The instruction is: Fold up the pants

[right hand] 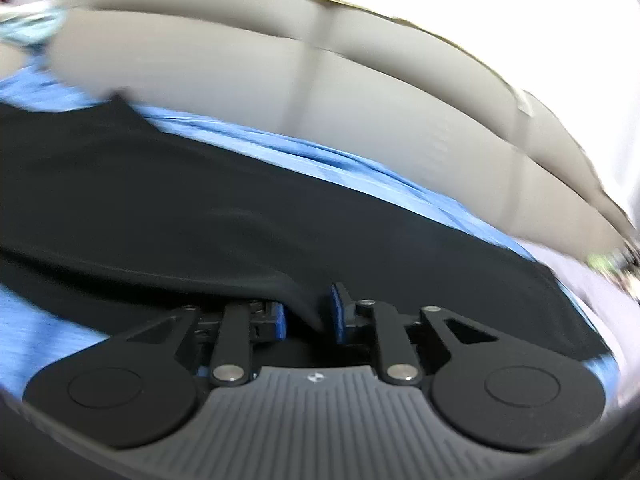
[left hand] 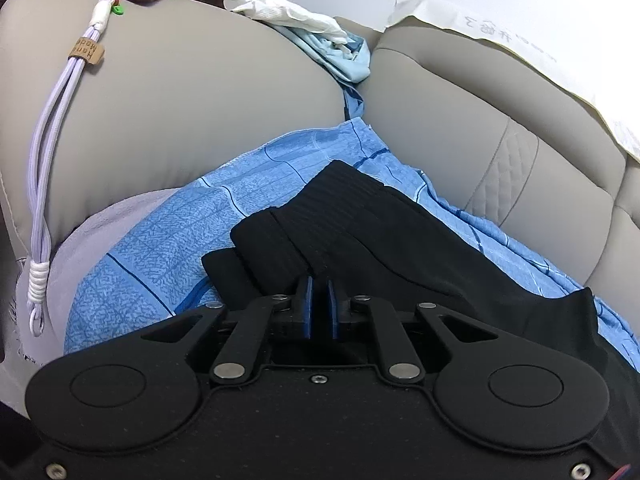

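Grey leather sofa cushions (left hand: pixel 200 92) curve behind a blue patterned sheet (left hand: pixel 160 248), where the black ribbed pants (left hand: pixel 340 216) lie partly folded. A lilac cord (left hand: pixel 52 128) hangs over the cushion's left side. The left gripper (left hand: pixel 319 304) is clenched shut just in front of the pants, nothing visibly between its pads. The right gripper (right hand: pixel 308 312) stands parted around a loose fold of pants.

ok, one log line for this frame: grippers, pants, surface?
left gripper: shut, nothing gripped | right gripper: open, fabric fold between | black knit pants: partly folded | blue patterned sheet on grey sofa
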A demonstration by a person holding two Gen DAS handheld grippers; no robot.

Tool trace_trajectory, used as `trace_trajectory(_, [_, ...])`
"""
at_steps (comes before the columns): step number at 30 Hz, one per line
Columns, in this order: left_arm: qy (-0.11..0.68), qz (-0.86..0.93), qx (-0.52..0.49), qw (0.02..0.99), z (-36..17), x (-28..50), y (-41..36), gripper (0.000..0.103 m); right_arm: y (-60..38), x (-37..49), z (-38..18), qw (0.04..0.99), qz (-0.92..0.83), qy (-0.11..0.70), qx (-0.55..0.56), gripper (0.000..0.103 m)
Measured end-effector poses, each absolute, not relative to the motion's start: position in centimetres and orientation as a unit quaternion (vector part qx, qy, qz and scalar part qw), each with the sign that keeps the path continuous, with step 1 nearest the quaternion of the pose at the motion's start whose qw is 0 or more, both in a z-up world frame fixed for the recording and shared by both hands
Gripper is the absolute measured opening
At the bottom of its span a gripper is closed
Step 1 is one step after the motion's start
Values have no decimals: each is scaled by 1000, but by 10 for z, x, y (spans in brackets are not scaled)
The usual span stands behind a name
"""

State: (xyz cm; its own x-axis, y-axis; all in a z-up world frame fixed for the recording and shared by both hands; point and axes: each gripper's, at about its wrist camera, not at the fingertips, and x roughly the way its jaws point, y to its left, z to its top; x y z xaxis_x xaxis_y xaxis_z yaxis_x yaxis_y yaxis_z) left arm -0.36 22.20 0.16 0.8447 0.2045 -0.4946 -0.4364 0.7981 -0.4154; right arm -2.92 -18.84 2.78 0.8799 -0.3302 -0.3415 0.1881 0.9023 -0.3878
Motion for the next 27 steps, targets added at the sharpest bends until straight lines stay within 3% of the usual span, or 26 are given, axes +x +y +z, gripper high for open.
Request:
trace_trajectory(13, [225,173,-260,923,3,2,220,11,-382,-38,50,897,-387,211,33,41])
trace_trajectory(18, [226,173,-256,924,3,2,221,11,-460,-71,58,863,-432,166,203,41])
trace_trajectory(21, [227,174,-246,926,3,3,218,11,-483,-81,61,848,-453,129,244,42])
trace_trajectory(26, [227,175,-245,926,3,3,217,11,-512,-107,57,846,-399,70,347,69])
trace_trajectory(27, [226,175,-247,926,3,3,217,11,-517,-108,54,843,-388,68,366,70])
